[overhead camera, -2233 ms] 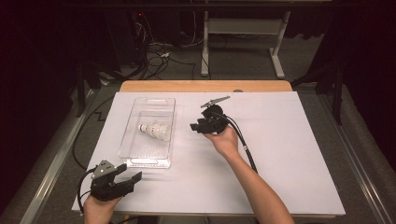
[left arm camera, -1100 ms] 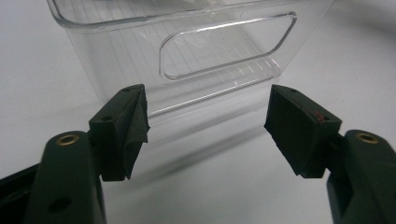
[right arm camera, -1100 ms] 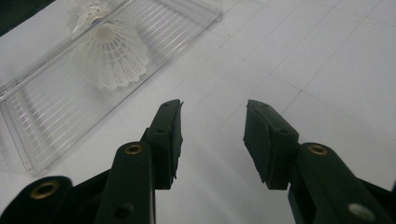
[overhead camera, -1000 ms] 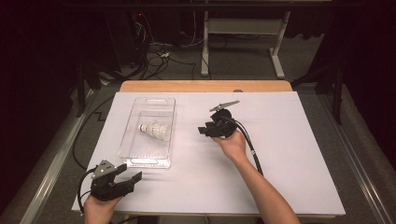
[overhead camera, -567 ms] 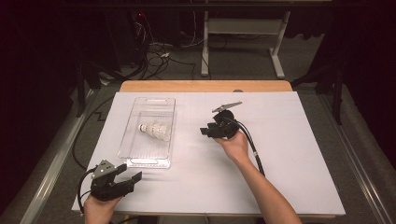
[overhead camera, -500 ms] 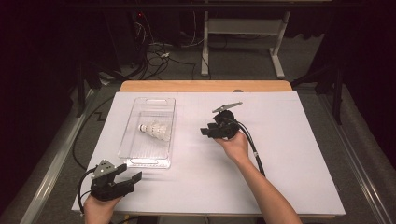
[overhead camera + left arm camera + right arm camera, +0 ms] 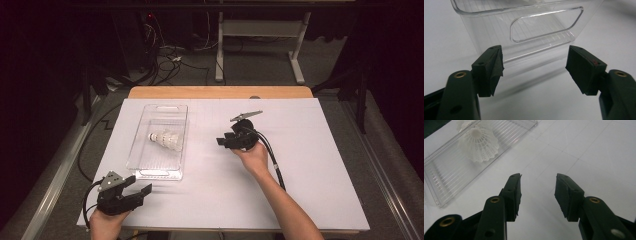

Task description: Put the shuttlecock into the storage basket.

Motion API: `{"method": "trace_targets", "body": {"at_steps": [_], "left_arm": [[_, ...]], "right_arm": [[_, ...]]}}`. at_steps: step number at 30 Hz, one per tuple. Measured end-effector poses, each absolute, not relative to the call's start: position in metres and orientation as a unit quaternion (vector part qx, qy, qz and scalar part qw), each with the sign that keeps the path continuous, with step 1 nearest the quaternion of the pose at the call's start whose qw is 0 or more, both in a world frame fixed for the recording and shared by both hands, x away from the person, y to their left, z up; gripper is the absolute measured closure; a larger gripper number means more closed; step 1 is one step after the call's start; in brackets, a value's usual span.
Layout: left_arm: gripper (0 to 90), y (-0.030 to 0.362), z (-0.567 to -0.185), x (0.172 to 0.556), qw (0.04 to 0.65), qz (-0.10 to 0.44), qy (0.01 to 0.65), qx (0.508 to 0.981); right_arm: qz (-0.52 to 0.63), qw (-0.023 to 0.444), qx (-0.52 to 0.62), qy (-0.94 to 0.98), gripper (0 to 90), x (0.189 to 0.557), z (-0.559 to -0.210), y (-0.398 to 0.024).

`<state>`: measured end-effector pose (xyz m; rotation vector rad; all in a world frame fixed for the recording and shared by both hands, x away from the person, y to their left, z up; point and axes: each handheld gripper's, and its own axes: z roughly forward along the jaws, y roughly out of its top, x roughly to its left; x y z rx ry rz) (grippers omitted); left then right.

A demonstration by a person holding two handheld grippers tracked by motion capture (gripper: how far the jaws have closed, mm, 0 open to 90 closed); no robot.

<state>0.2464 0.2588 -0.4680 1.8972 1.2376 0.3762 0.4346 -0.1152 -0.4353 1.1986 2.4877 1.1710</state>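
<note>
From above, the shuttlecock lies on its side inside the clear bin, with the right gripper just beside the bin, jaws apart and empty. Left gripper view: jaws wide open, facing the bin's handle end. Right gripper view: the shuttlecock looks feather-light and crushable, so I'd pinch the cork tip gently.

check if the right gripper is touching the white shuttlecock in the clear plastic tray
Apart. The right gripper view shows the right gripper with open jaws over bare white paper, the white shuttlecock lying farther off in the clear plastic tray.
</note>
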Motion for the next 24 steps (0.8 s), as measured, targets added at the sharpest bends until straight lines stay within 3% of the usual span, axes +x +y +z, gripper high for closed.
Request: {"method": "trace_targets", "body": {"at_steps": [24], "left_arm": [[30.8, 0.258, -0.468, 0.247, 0.411, 0.151, 0.493, 0.752]], "right_arm": [[0.391, 0.072, 0.413, 0.820, 56.2, 0.429, -0.441, -0.138]]}}
